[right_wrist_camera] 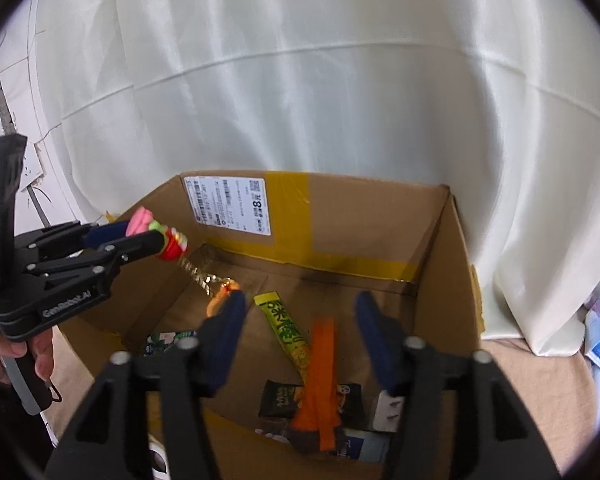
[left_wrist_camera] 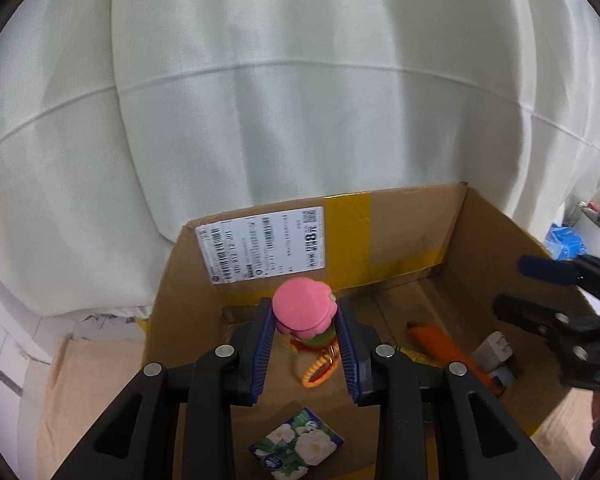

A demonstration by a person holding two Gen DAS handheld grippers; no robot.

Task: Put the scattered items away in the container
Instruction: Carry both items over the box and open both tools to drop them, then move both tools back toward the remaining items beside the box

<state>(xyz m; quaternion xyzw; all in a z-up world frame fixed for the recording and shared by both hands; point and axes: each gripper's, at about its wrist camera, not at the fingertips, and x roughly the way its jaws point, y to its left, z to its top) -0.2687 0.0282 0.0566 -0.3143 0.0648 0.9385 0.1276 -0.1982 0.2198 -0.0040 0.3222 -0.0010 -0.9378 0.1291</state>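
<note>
Drop-off step: left gripper (left_wrist_camera: 304, 334) clamps the pink keychain toy (left_wrist_camera: 304, 309) over the cardboard box (right_wrist_camera: 440, 248); right gripper (right_wrist_camera: 300, 338) hangs released w/ nothing in it. Next, left lets go around 10 o'clock inside.

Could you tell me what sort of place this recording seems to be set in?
Probably a room in a home, set up for recording: an open brown cardboard shipping box with yellow tape sits on a beige floor covering, backed by a white draped cloth, with white floor tiles showing beside it.

Black left gripper (left_wrist_camera: 304, 322), blue ribbed pads (left_wrist_camera: 259, 354), silver screws (left_wrist_camera: 224, 351)
</note>
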